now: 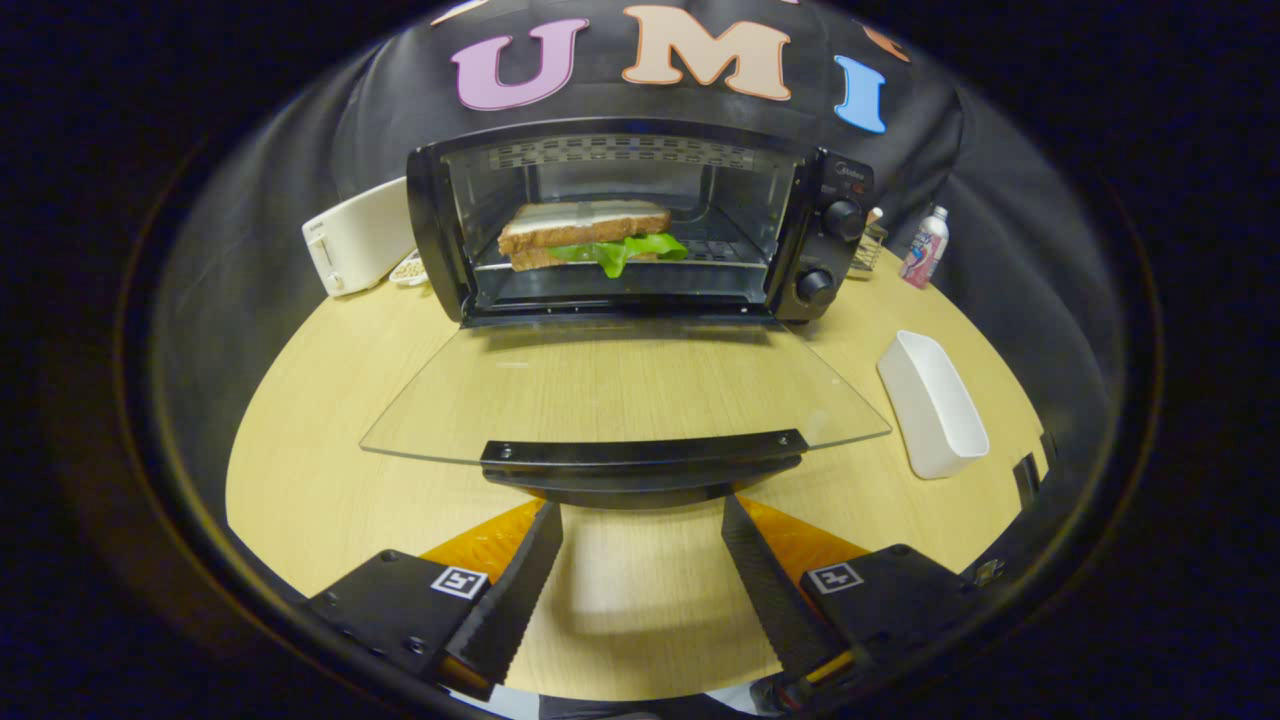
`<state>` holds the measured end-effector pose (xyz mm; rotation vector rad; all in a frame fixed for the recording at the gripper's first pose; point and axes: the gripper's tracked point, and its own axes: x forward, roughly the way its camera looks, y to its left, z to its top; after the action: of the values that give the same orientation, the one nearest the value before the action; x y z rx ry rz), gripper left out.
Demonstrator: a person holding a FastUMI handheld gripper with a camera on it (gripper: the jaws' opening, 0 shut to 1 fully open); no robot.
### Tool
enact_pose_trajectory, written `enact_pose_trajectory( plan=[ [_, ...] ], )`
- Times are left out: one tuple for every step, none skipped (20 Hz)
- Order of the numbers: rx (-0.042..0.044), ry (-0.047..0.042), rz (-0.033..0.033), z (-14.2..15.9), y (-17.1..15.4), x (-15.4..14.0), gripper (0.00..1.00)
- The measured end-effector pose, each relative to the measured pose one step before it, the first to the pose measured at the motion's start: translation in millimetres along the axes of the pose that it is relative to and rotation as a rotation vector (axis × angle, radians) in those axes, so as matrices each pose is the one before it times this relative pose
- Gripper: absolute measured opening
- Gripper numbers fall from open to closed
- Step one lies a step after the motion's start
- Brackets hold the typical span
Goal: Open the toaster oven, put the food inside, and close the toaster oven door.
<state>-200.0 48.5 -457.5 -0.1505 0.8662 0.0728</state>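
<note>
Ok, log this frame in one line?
gripper: open, empty, just short of door handle | toaster oven door: fully down | sandwich: on rack inside | remaining: close door

The toaster oven (640, 225) is set at the far side of the table (320, 440), its door (625, 395) lowered flat toward the hand-held gripper (640, 510), whose parted fingers are placed just before the door handle (642, 462). A sandwich (590, 235) is laid on the rack inside. A toaster (355, 237) is placed left of the oven, a bottle (925, 247) right, and a tray (932, 402) beside the door's right edge.

Claw (640, 525) with serrated inner faces, square coded markers, dark screwed blocks
</note>
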Motion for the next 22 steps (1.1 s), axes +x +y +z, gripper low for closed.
enact_pose_trajectory(
  plan=[
    [-0.00204, -0.01452, 0.00292, 5.54, 0.88, -1.43, 1.0],
    [0.0001, -0.0162, 0.00764, 5.94, 0.88, 0.5, 1.0],
    [0.00133, -0.01437, 0.00787, 6.89, 2.77, -0.39, 1.0],
    [-0.00121, -0.01141, 0.00508, 5.57, 1.37, 0.9, 1.0],
    [-0.00384, -0.01216, 0.00277, 6.84, 2.24, -0.27, 1.0],
    [-0.00518, -0.01182, 0.0046, 6.93, 2.74, -0.13, 1.0],
    [-0.00553, -0.01142, 0.0055, 6.25, 2.49, 0.08, 1.0],
    [-0.0045, -0.01063, 0.0031, 5.61, 1.79, 0.32, 1.0],
    [-0.00307, -0.0102, 0.00457, 5.55, 1.52, 1.4, 1.0],
    [-0.00121, -0.00987, 0.00417, 5.48, 1.75, 0.56, 1.0],
    [-0.00051, -0.00986, 0.00493, 5.13, 1.76, 0.51, 1.0],
    [-0.00055, -0.01095, 0.00363, 5.68, 0.93, 0.85, 1.0],
    [0.00069, -0.01063, 0.00124, 5.36, 1.12, 0.23, 1.0],
    [0.00242, -0.01045, 0.00201, 5.37, 0.15, 0.89, 1.0],
    [0.00572, -0.00744, 0.00005, 5.11, -0.25, 1.01, 1.0],
    [0.00451, -0.00078, 0.00308, 1.57, 0.68, 0.38, 1.0],
    [0.00447, -0.00791, 0.00227, 5.12, 0.66, 0.73, 1.0],
    [0.00513, -0.00271, 0.00015, 1.79, -0.12, 1.29, 1.0],
    [0.00604, -0.00566, 0.00083, 4.03, 0.33, 1.4, 1.0],
    [0.00647, -0.00499, 0.00131, 3.0, 0.87, 1.23, 1.0],
    [0.00638, -0.00597, 0.00114, 4.09, 0.56, 1.09, 1.0],
    [0.00695, -0.00756, 0.00114, 3.68, -1.02, 2.47, 1.0]
  ],
)
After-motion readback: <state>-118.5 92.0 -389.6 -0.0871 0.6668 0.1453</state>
